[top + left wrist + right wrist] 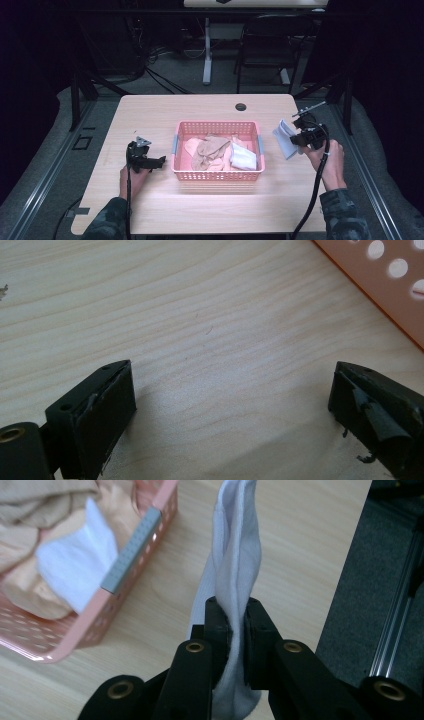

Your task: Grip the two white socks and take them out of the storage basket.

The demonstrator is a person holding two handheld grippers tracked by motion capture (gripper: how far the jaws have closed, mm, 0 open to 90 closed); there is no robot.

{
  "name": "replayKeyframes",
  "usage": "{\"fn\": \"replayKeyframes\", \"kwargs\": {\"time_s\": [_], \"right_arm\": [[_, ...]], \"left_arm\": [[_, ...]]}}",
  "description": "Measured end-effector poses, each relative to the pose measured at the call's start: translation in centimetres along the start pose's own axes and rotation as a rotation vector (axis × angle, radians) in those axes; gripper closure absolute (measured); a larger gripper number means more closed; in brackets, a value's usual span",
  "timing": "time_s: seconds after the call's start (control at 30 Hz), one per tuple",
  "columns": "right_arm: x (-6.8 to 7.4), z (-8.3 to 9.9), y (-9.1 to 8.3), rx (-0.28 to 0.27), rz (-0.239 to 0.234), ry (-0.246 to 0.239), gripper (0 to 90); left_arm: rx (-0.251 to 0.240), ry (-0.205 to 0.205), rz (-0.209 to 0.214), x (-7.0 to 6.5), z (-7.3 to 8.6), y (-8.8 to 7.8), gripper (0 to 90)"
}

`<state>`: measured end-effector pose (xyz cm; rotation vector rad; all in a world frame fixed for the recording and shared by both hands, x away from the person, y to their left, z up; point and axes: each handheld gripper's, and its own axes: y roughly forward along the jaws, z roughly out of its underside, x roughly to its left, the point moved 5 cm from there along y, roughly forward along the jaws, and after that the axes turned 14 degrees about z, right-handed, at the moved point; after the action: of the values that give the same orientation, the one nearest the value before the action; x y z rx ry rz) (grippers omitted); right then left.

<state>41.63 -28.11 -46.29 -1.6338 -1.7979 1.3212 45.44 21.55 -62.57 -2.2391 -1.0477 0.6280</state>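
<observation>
A pink plastic basket (218,175) sits mid-table with beige cloths (210,150) and a white cloth (243,157) inside. To its right, my right gripper (299,139) is shut on a white sock (284,138); in the right gripper view the sock (235,555) is pinched between the two black jaws of my right gripper (232,630) and hangs above the table beside the basket's rim (130,545). Left of the basket, my left gripper (150,162) rests low over the wood. Its jaws stand wide apart with bare table between them (232,405).
The basket's corner (395,285) lies close at the upper right in the left gripper view. The table's right edge and a dark floor (370,580) are just beyond the sock. A cable hole (241,107) sits at the table's far side. A chair (265,45) stands behind.
</observation>
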Motion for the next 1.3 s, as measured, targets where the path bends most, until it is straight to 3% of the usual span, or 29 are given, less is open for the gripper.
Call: {"fn": "replayKeyframes", "kwargs": {"time_s": [0.1, 0.27, 0.3, 0.37, 0.47, 0.53, 0.57, 0.63, 0.77, 0.9, 0.97, 1.03, 1.07, 1.13, 1.2, 1.23, 1.3], "right_arm": [[0.0, 0.6, 1.4, 0.061, -0.004, 0.0, 83.1], [0.2, 1.4, 3.2, 0.117, -0.002, -0.011, 83.0], [0.3, 1.5, 3.6, 0.128, 0.004, -0.008, 83.1], [0.5, 1.9, 4.4, 0.151, 0.067, -0.047, 83.4], [1.1, 2.3, 5.6, 0.176, 0.073, -0.048, 83.6], [1.1, 2.7, 6.3, 0.21, 0.09, -0.081, 83.6], [1.3, 2.9, 6.7, 0.21, 0.084, -0.063, 83.6], [1.2, 3.3, 7.2, 0.246, 0.09, -0.095, 83.6], [1.7, 4.0, 8.4, 0.277, 0.023, -0.066, 83.3], [1.7, 4.4, 9.0, 0.304, 0.027, -0.081, 83.4], [1.9, 4.8, 9.7, 0.301, 0.021, -0.059, 83.3], [1.8, 5.3, 10.2, 0.34, -0.009, -0.082, 82.7], [2.1, 5.4, 10.4, 0.334, -0.029, -0.044, 82.5], [2.1, 5.6, 10.8, 0.338, -0.06, -0.031, 82.1], [1.8, 5.6, 10.6, 0.365, -0.056, -0.06, 81.8], [2.0, 5.7, 10.8, 0.341, -0.066, -0.021, 81.5], [1.9, 5.9, 11.0, 0.345, -0.071, -0.022, 80.9]], "left_arm": [[0.0, 0.0, 0.0, 0.0, 0.0, 0.0, 4.7], [-0.001, 0.0, 0.0, 0.0, 0.0, 0.0, 4.7], [-0.001, 0.0, 0.0, 0.0, 0.0, 0.0, 4.7], [-0.001, -0.001, 0.0, 0.0, 0.0, 0.0, 4.7], [0.0, 0.001, 0.0, 0.0, 0.0, 0.0, 4.7], [-0.001, 0.0, 0.0, 0.0, 0.0, 0.0, 4.7], [0.0, -0.002, 0.001, 0.0, 0.0, 0.0, 4.7], [-0.001, 0.0, 0.0, 0.0, 0.0, 0.0, 4.7], [-0.001, 0.0, 0.0, 0.0, 0.0, 0.0, 4.7], [-0.001, 0.0, 0.001, 0.0, 0.0, 0.0, 4.7], [-0.001, 0.0, 0.001, 0.0, 0.0, 0.0, 4.7], [0.0, 0.001, 0.0, 0.0, 0.0, 0.0, 4.7], [-0.001, -0.002, 0.001, 0.0, 0.0, 0.0, 4.7], [-0.001, 0.0, 0.0, 0.0, 0.0, 0.0, 4.7], [-0.001, 0.0, 0.001, 0.0, 0.0, 0.0, 4.7], [-0.001, 0.0, 0.0, 0.0, 0.0, 0.0, 4.7], [0.0, -0.002, 0.001, 0.0, 0.0, 0.0, 4.7]]}}
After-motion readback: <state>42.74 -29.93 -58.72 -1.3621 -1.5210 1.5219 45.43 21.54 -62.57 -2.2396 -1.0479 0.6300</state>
